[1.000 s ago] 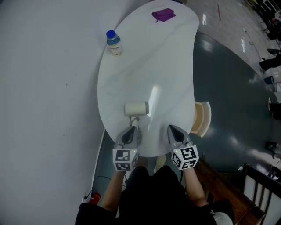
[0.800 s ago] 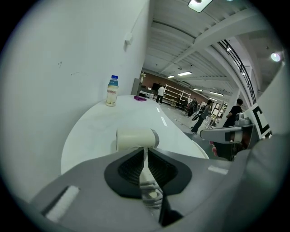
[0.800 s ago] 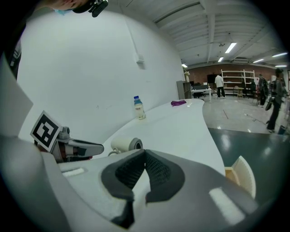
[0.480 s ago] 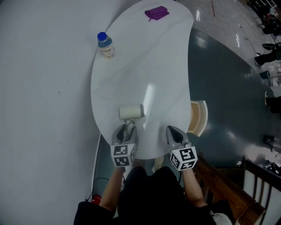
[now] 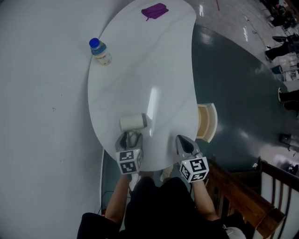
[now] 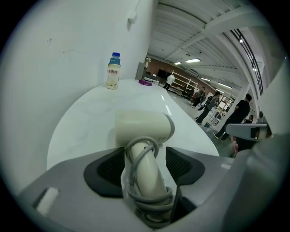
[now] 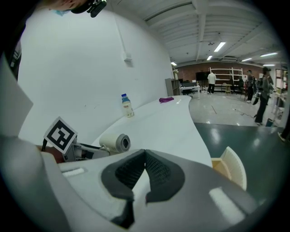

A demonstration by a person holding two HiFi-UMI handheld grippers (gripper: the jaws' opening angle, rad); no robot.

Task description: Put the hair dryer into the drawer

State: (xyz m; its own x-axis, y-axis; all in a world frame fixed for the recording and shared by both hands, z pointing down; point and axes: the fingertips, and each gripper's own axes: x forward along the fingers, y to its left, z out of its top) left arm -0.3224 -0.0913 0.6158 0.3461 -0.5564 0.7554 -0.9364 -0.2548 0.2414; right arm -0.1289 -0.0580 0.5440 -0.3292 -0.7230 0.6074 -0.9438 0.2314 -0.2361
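Note:
The cream hair dryer lies on the white table near its front edge, barrel crosswise, grey cord wound round the handle. My left gripper is low over that handle with its jaws opening; the handle sits between the pads, which do not press it. My right gripper hovers at the table's front right, shut on nothing. The open drawer juts from the table's right side, a light wooden box with a curved white front. The dryer's barrel shows left of the right jaws.
A bottle with a blue cap stands at the table's left edge by the white wall. A purple object lies at the far end. Dark floor spreads to the right; people stand far off in the hall.
The left jaws have spread apart round the dryer's handle and the left gripper has sunk toward the table. The right gripper has shifted slightly. The dryer stays put.

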